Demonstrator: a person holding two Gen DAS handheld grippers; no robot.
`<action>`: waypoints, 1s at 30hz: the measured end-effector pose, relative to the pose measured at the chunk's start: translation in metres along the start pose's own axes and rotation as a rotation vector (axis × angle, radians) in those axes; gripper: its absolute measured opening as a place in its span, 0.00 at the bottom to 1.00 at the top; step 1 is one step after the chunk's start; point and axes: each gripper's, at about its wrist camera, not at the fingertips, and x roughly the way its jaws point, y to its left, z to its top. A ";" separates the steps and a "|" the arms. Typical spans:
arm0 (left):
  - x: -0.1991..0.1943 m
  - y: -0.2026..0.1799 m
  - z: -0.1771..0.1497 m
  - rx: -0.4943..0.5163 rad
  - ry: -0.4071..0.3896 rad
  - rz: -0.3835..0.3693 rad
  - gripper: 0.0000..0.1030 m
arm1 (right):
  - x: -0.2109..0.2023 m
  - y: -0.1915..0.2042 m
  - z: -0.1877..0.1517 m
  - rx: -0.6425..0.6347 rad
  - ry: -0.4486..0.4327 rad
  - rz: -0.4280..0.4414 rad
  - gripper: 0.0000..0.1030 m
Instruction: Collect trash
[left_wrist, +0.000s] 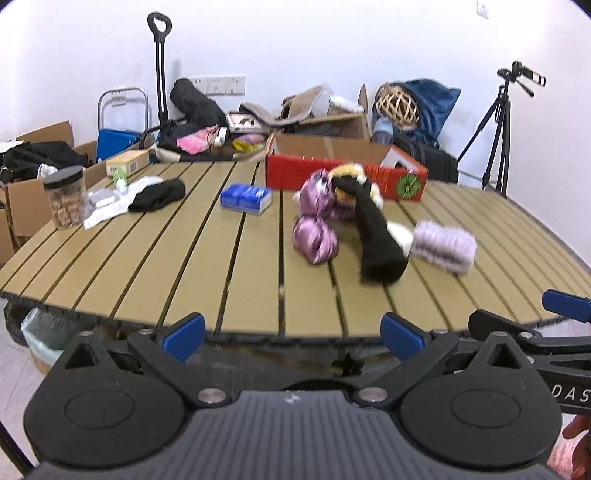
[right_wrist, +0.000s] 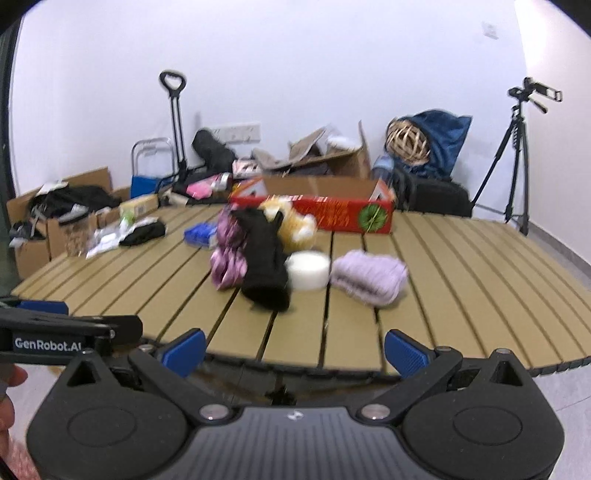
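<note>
A: Trash pile (left_wrist: 354, 218) sits mid-bench in the left wrist view: purple wrappers, a black sock (left_wrist: 376, 236), a lilac bundle (left_wrist: 445, 245). Left tool (left_wrist: 293, 334) hangs at the bench (left_wrist: 147, 266) edge, fingers spread, empty.

B: Right wrist view now: same heap, white roll (right_wrist: 308, 271) touching the sock, red box (right_wrist: 332, 214) behind. Right tool (right_wrist: 295, 350) is wide apart, holding nothing.

Behind your desk (left_wrist: 147, 266) you see a tripod (left_wrist: 496, 129) with a camera. A trolley handle (left_wrist: 160, 26) rises at the wall, left.
</note>
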 end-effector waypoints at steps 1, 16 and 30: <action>0.001 -0.001 0.003 -0.003 -0.010 -0.002 1.00 | 0.000 -0.003 0.002 0.008 -0.013 -0.006 1.00; 0.048 -0.012 0.035 -0.061 -0.073 0.013 1.00 | 0.040 -0.037 0.028 0.070 -0.128 -0.100 1.00; 0.096 -0.029 0.052 -0.038 -0.120 0.029 1.00 | 0.119 -0.076 0.023 0.041 -0.098 -0.183 1.00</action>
